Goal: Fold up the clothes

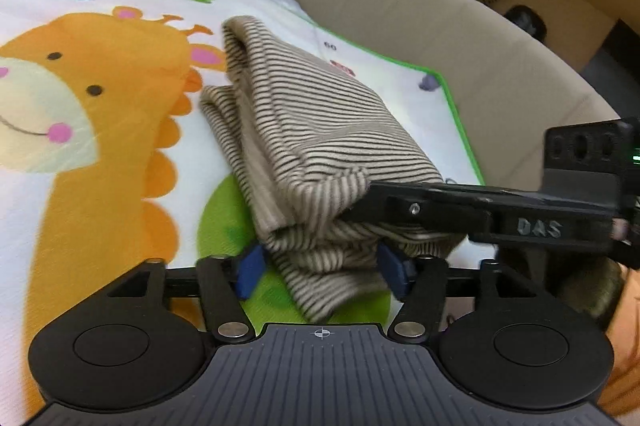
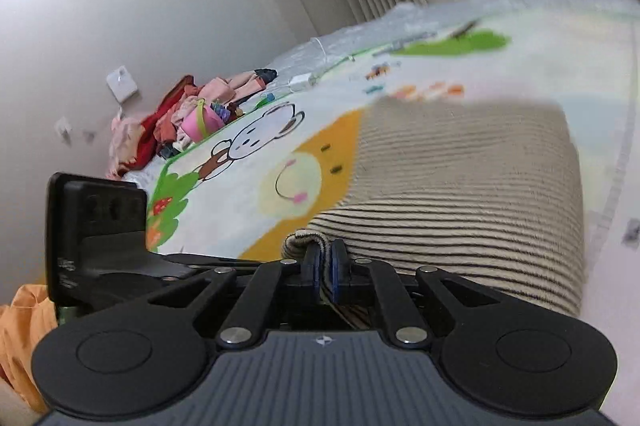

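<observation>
Lying bunched on the cartoon play mat point(image 1: 120, 154), the striped garment point(image 1: 312, 130) runs from the giraffe's ears toward the mat's near edge, closer to the green-bordered right edge than to the left. It looks like a light, soft knit: it sags, folds over itself and holds no shape, so it should lift easily but droop and slide wherever it is not held. Judging by that, a hem or corner gives the surest hold, two layers pinched together, with the second hold well apart along the same edge so the cloth hangs flat.

The right claw point(image 2: 325, 266) has its blue pads together, clamped on a rolled edge of the striped garment at its near end; the rest of the cloth spreads away ahead of it, blurred in the right wrist view. In the left wrist view that same claw comes in from the right side and bites the cloth's near fold.

The left claw point(image 1: 320, 266) stands apart, its blue pads either side of the garment's near end, the cloth between them. Whether the pads touch the fabric cannot be told; they do not appear to squeeze it.
</observation>
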